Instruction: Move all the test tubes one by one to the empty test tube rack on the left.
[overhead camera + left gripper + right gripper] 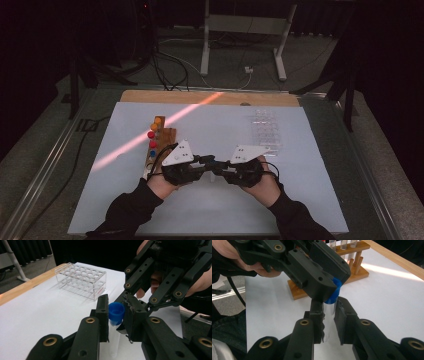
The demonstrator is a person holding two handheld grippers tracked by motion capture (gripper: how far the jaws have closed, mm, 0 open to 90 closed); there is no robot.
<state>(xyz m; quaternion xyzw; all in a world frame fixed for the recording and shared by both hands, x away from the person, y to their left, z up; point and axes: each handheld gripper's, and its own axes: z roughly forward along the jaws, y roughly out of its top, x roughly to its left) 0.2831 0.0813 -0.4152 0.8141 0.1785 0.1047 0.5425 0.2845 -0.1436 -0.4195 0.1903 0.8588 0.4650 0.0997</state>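
A clear test tube (329, 320) with a blue cap (116, 311) is held between both grippers above the white sheet. My left gripper (207, 161) (117, 303) is shut on the blue cap, one pad on each side of it. In the right gripper view, my right gripper (329, 307) (221, 165) is shut on the glass body just below the cap (335, 292), with the left gripper (334, 282) clamped on the cap from above. The two grippers meet tip to tip near the table's middle.
A wooden rack (159, 142) (352, 272) with several colour-capped tubes stands left of the hands. A clear plastic rack (265, 127) (82, 281) stands at the back right. The white sheet (210, 210) covers the table; a wooden edge (200, 97) runs along its far side.
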